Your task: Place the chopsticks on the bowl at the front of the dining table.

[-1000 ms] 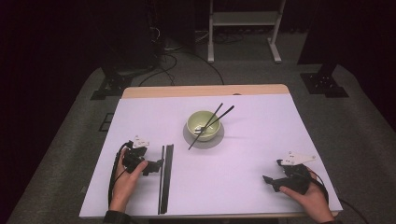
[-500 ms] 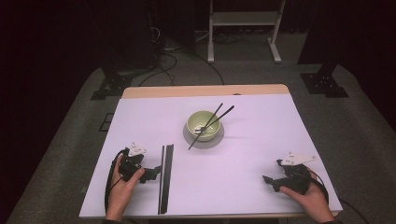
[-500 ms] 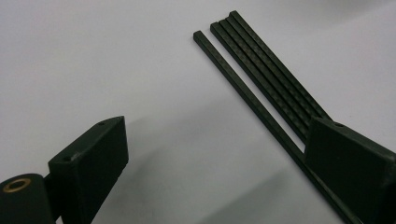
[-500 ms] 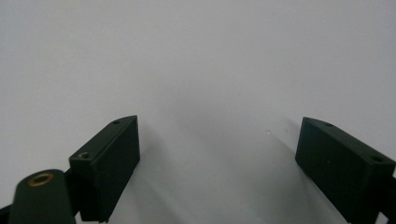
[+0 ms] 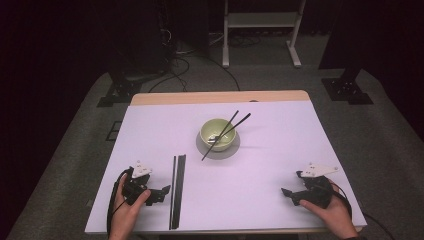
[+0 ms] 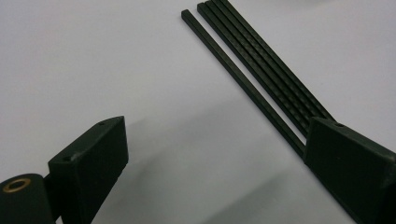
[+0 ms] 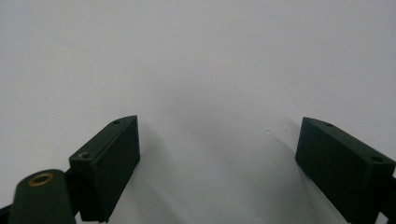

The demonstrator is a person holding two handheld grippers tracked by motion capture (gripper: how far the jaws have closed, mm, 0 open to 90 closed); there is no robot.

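Observation:
A pale green bowl (image 5: pixel 218 133) on a grey saucer sits mid-table with two black chopsticks (image 5: pixel 227 134) leaning in it. A bundle of black chopsticks (image 5: pixel 177 190) lies flat left of centre, also seen as dark rods (image 6: pixel 261 77) in the left gripper view. My left gripper (image 5: pixel 164 192) rests at the near left, open, its jaws wide apart with bare table between them and the rods passing by its right jaw. My right gripper (image 5: pixel 290 193) rests at the near right, open over bare white table (image 7: pixel 201 70).
The white tabletop (image 5: pixel 280 145) has a wooden strip along its far edge. Beyond it stand a white frame's legs (image 5: pixel 260 30) and dark stands with cables on the grey floor. A person's hands hold both grippers near the front edge.
My left gripper has drawn back toward the front edge, a little away from the flat chopsticks. The right gripper, bowl and chopsticks have stayed put.

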